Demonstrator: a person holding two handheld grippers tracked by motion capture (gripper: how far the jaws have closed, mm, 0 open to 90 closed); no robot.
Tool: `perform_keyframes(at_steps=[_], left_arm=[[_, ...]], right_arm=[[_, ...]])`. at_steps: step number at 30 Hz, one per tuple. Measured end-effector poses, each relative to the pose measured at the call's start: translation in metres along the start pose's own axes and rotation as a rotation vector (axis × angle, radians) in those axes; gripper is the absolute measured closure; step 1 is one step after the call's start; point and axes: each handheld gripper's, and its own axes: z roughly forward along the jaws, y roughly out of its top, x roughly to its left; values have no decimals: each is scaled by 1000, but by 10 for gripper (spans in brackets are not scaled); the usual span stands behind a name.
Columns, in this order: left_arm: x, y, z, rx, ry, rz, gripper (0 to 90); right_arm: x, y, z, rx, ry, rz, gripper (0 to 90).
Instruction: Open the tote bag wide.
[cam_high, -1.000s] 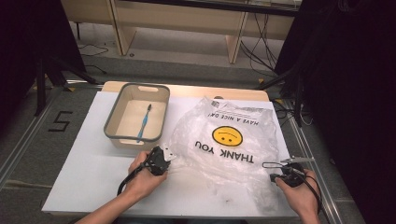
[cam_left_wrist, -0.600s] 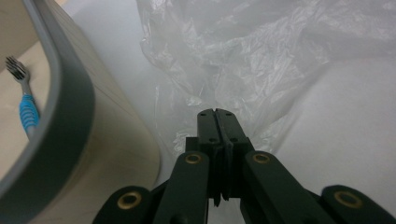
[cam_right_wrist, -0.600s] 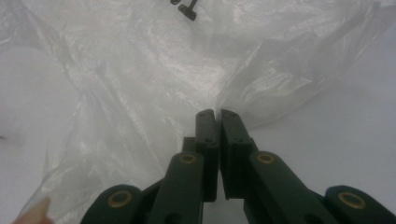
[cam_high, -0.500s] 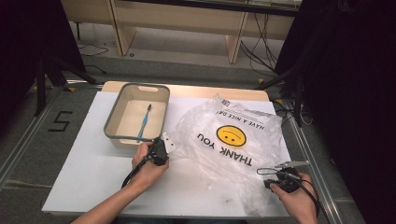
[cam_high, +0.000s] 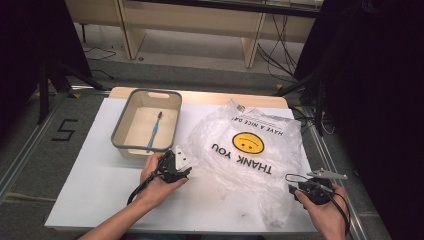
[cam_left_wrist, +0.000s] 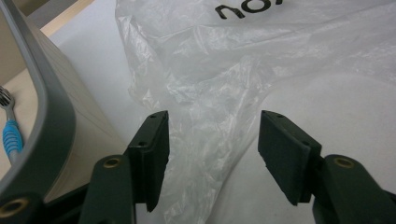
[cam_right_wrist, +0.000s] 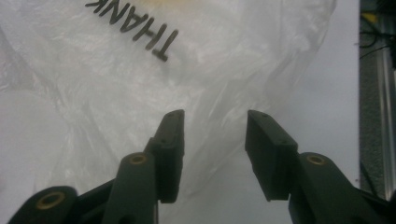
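left gripper (cam_left_wrist: 212, 140): jaws have just been opening, now parted about halfway. Crinkled film of the bag lies between the pads, but neither pad presses on it. Nothing held.
right gripper (cam_right_wrist: 212, 140): same story, jaws just opened to roughly half. Bag edge sits ahead of and under the gap, no grip.
bag location: plastic bag (cam_high: 245, 155) lies flat on the white table (cam_high: 90, 190), spread between your two grippers. Its left edge is just ahead of your left jaws, its near right corner just ahead of your right.
step: looks like a release or regrip of the bag, my read only.
how to do it well: if regripping, push each tool forward until a single fold sits deep between the pads, then close. Keep the left tool off the grey bin (cam_high: 146, 122) just beside it.
bag look: thin, translucent, heavily wrinkled, printed with a yellow smiley and "THANK YOU". Expect it to slip and bunch.
bin: blue toothbrush (cam_high: 154, 131) inside.
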Motion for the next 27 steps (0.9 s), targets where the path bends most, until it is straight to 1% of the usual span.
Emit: perform_keyframes(at_steps=[1,2,3,4,5,7,8,9,10,11,12,13,14,15,16,17,18,19,20,21,22,23,24,25,26,27], left_arm=[[0,0,0,0,0,0,425],[0,0,-2,-1,-1,6,424],[0,0,-2,-1,-1,6,419],[0,1,-3,-6,-3,6,416],[0,1,-3,-6,-3,6,407],[0,1,-5,-1,0,6,383],[-1,1,-7,-9,-10,1,377],[-1,1,-7,-9,-10,1,368],[-2,1,-11,-4,-28,-11,358],[-2,1,-11,-4,-28,-11,353],[-3,0,-14,-5,-46,-25,346],[-3,0,-14,-5,-46,-25,343],[-4,-1,-18,3,-56,-27,338],[-4,-1,-18,3,-56,-27,337],[-5,-3,-23,6,-55,-29,328],[-5,-3,-23,6,-55,-29,323],[-5,-5,-27,0,-57,-28,311],[-5,-5,-27,0,-57,-28,301],[-5,-7,-31,-2,-54,-29,294],[-5,-7,-31,-2,-54,-29,290],[-4,-10,-34,-10,-58,-36,280],[-4,-10,-34,-10,-58,-36,275],[-3,-13,-37,-8,-57,-50,264],[-3,-13,-37,-8,-57,-50,260],[-2,-15,-39,-3,-55,-48,254],[-2,-15,-39,-3,-55,-48,253]], right_arm=[[0,1,-1,-13,-7,6,547],[0,2,-2,-33,-21,1,531],[0,2,-2,-33,-21,1,531],[0,3,-4,-65,-46,-17,508],[1,4,-5,-79,-52,-28,509],[2,6,-6,-111,-39,-58,511],[3,7,-6,-121,-26,-66,513],[5,8,-5,-127,-14,-72,514],[7,9,-5,-136,-3,-97,512],[7,9,-5,-136,-3,-97,512],[13,12,-3,-157,6,-129,496],[13,12,-3,-157,6,-129,496],[21,16,0,-177,33,-168,485],[21,16,0,-177,33,-168,485],[28,19,4,-175,61,-190,484],[28,19,4,-175,61,-190,484],[35,23,8,-177,72,-234,483],[35,23,8,-177,72,-234,483],[41,26,11,-169,84,-258,480],[45,27,13,-166,95,-264,481],[47,29,14,-164,102,-273,480],[47,29,14,-164,102,-273,480],[54,33,18,-157,116,-294,481],[54,33,18,-157,116,-294,481],[59,35,21,-145,125,-303,482],[59,35,21,-145,125,-303,482]])
